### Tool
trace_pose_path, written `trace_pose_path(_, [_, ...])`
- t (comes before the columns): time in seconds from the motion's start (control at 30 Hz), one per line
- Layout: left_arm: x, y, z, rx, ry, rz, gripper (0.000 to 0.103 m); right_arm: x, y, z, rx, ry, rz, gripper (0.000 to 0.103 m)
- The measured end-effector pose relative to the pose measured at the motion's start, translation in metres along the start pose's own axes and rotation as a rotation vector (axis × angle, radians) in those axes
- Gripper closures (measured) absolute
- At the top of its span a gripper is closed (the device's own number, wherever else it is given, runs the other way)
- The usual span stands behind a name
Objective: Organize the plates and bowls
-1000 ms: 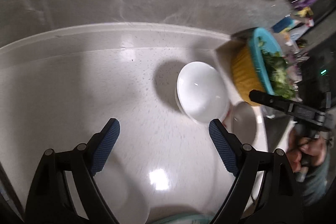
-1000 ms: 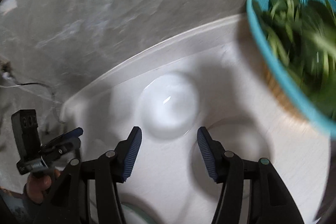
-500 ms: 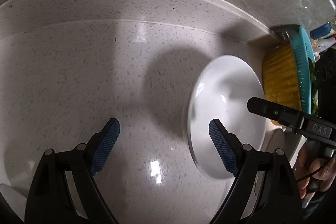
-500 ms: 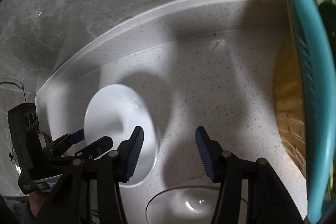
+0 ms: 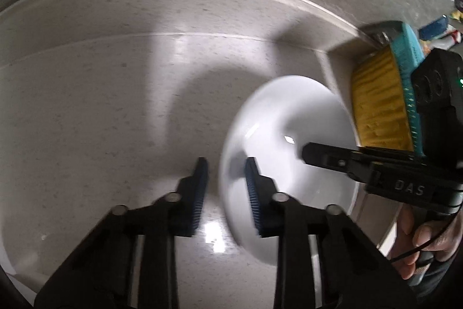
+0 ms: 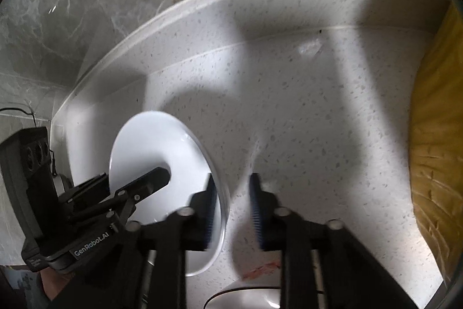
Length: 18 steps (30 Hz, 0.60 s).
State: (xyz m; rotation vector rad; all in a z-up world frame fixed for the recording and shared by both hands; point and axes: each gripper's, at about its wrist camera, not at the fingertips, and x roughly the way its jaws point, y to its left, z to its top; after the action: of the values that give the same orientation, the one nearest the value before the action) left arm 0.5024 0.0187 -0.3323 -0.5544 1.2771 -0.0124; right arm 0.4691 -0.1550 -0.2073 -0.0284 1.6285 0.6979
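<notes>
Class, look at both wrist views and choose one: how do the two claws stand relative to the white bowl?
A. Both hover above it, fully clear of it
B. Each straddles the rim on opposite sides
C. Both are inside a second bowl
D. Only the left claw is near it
B: the left claw has its fingers either side of the white bowl's near rim, and the right claw straddles the opposite rim.

The yellow basket [image 6: 437, 152] is cut off by the frame's edge.
</notes>
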Motion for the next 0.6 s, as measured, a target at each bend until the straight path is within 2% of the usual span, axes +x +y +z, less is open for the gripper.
trace_pose_path(0.07, [0.002,-0.006,0.0,0.016,0.003,0.012,0.088,0.0,0.003,-0.001,-0.007,0.001,0.005,0.095])
trace_pose_path(0.3, [0.001,-0.005,-0.002,0.009,0.008,-0.001,0.089,-0.002,0.006,-0.003,0.011,-0.005,-0.001,0.094])
trace_pose_path(0.6, [-0.024,-0.001,-0.006,0.003,-0.01,-0.004,0.089,-0.01,0.017,-0.003,0.005,-0.027,-0.001,0.094])
